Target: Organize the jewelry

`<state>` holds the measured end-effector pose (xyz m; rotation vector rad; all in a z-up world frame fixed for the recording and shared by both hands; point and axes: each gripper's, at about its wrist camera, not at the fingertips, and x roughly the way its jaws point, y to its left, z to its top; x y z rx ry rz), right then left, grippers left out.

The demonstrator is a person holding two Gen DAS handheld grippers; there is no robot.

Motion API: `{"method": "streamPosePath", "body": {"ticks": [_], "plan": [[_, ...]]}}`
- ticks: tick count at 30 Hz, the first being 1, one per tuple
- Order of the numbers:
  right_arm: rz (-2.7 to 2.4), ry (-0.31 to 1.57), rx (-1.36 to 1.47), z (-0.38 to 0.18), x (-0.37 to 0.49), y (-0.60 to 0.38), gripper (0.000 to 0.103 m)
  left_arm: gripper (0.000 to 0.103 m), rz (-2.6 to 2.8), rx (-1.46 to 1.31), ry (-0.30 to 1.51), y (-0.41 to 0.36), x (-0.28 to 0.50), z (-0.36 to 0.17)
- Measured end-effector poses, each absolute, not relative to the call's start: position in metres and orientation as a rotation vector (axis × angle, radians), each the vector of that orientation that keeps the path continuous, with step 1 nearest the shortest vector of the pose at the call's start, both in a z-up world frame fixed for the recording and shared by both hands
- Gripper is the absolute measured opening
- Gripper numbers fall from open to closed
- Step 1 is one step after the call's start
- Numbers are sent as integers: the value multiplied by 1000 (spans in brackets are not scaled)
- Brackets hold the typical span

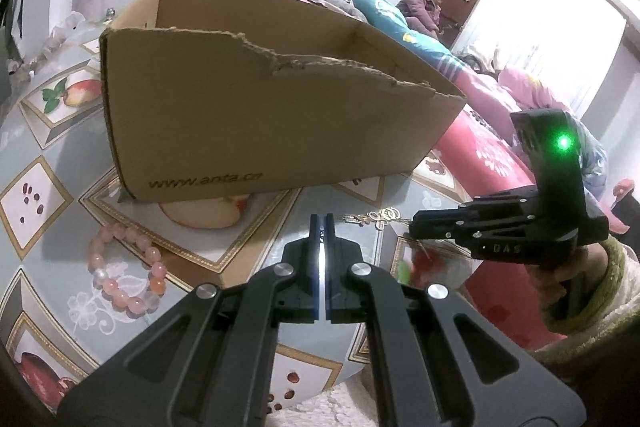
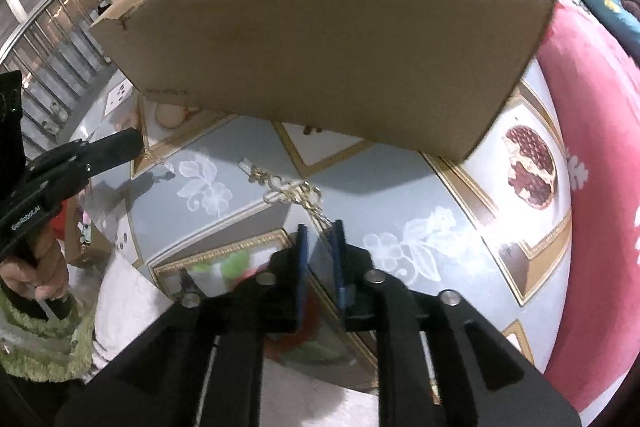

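- The left gripper [image 1: 324, 217] is closed and holds nothing.
- The right gripper [image 2: 320, 227] is a little open around the gold chain [image 2: 290, 189] on the desk [image 2: 452, 195].
- A pink bead bracelet [image 1: 124, 273] lies near the cardboard box [image 1: 260, 115].

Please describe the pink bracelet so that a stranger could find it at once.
Start at the torn cardboard box on the patterned tablecloth. In front of its printed corner lies the bead bracelet, a ring of round pink beads. The gold chain nearby is thin metal instead.
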<state>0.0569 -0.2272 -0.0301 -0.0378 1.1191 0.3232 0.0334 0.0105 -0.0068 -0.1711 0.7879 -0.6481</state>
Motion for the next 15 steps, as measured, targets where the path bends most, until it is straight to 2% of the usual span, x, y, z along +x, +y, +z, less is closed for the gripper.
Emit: {"method": "streamPosePath", "body": {"ticks": [15], "plan": [[280, 1083, -124, -33, 63, -208, 19, 1, -638, -201, 791, 23, 37, -10]]}}
